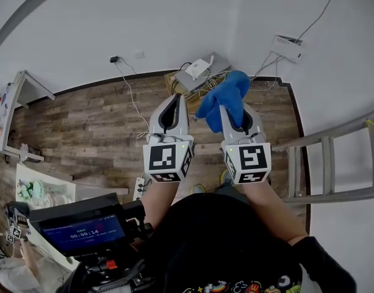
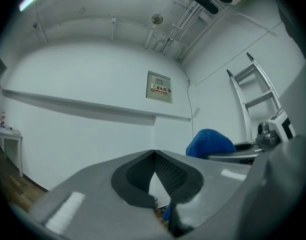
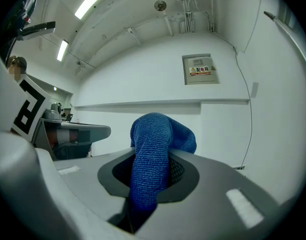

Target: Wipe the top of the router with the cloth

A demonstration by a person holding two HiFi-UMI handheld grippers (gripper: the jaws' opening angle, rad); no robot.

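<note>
Right tongs point(image 1: 233, 112) clamping cloth point(image 1: 226, 95), router point(image 1: 199, 68) beyond (cables point(image 1: 130, 94) around)

1. Cloth point(image 3: 150, 159): rough, matt blue pile is noted.
2. Left gripper point(image 2: 153, 155): smooth grey plastic shell, faintly glossy, is seen; pads point(image 2: 168, 173) finely ribbed.
3. Floor point(image 1: 83, 127): matt wood-grain planks are recorded.

Bright, even ceiling light; strong fisheye edges.

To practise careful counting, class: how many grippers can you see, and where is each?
2. The left gripper is left of centre, jaws shut on nothing; the right gripper is beside it, shut on the cloth. None seems hidden.
</note>
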